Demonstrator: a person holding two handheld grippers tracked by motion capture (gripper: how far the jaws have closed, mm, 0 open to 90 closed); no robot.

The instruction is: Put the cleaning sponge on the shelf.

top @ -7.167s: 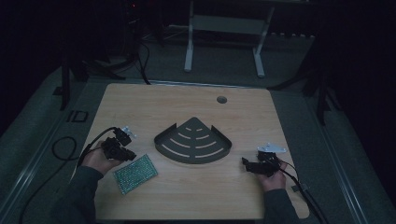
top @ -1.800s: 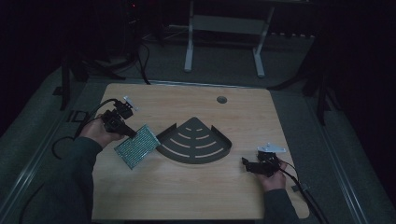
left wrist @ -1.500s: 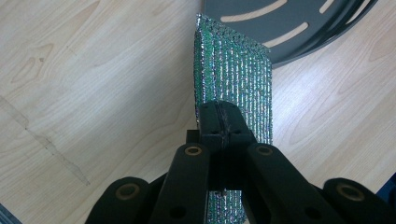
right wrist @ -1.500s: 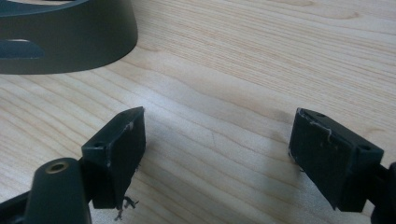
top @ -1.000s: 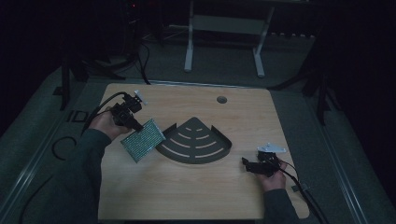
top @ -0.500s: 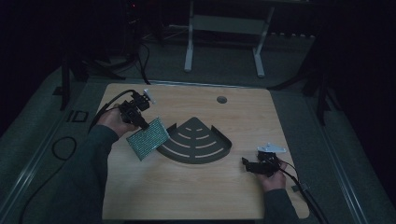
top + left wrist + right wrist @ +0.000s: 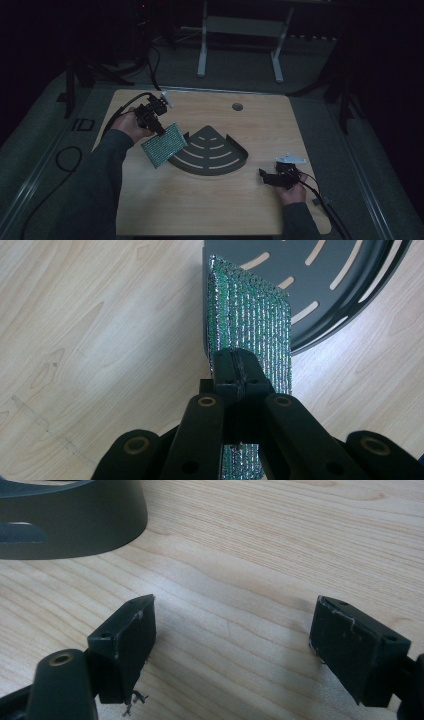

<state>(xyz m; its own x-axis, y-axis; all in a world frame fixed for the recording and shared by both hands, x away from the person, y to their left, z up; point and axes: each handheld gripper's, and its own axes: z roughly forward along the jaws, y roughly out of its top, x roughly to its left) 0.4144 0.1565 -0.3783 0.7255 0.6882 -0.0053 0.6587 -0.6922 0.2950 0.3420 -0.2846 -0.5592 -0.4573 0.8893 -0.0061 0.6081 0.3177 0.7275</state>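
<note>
A green sparkly scouring pad (image 7: 164, 145) hangs off the table, pinched at its upper edge by my left gripper (image 7: 156, 124), which is shut on it. In the left gripper view the scouring pad (image 7: 255, 327) stands on edge beyond the closed jaws, its far end over the rim of the dark fan-shaped slotted rack (image 7: 320, 285). The rack (image 7: 212, 155) lies flat mid-table, just right of the pad. My right gripper (image 7: 272, 178) rests low at the table's right side, open and holding nothing; its pads (image 7: 125, 645) stand wide apart above bare wood, with the rack's wall (image 7: 70, 525) ahead on the left.
The wooden table (image 7: 190, 210) has a small round hole (image 7: 237, 106) near its far edge. Cables trail from both grippers off the left and right sides. A white metal stand (image 7: 240, 30) rises on the floor beyond the table.
My left hand has lifted the scouring pad from the near left of the table and carried it up and rightward toward the rack. The right gripper has stayed where it was.
</note>
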